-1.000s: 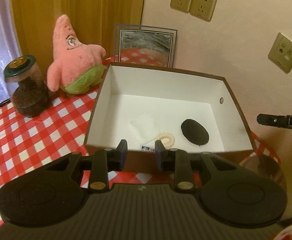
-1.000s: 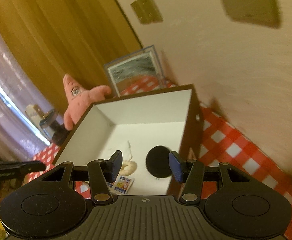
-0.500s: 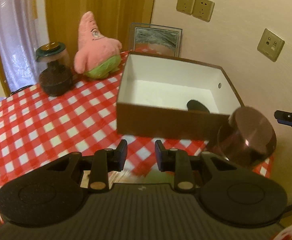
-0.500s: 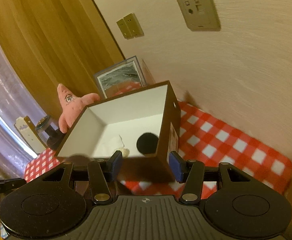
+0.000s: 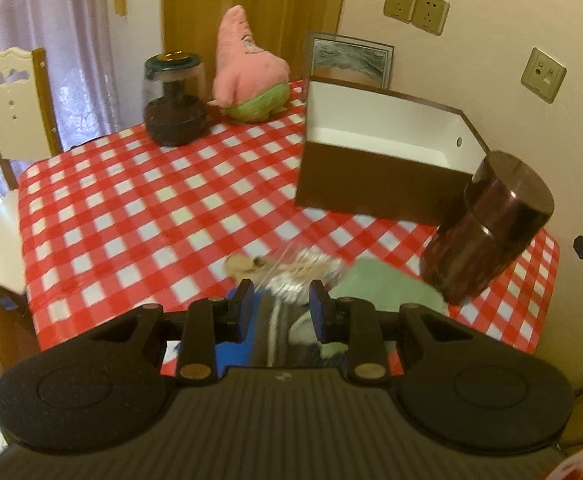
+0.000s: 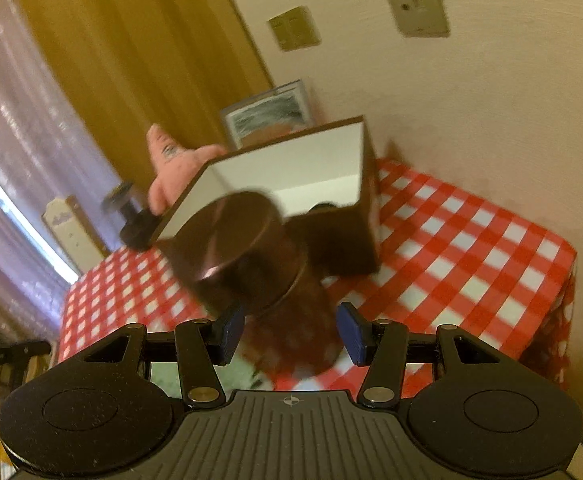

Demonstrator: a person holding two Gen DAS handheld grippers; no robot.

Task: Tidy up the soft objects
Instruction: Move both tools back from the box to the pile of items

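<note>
On the checked table the box sits at the far right by the wall, brown outside, white inside, open top. Pink plush stands upright behind it to the left, next to a lidded jar; framed picture leans on the wall behind the box. Dark canister stands just in front of the box's right corner. Near edge: blurred soft pile, green cloth, a clear bag, something blue. Left gripper is over that pile, fingers parted, nothing clamped. Right gripper is parted wider, canister seen between fingers, no pad contact visible.
</note>
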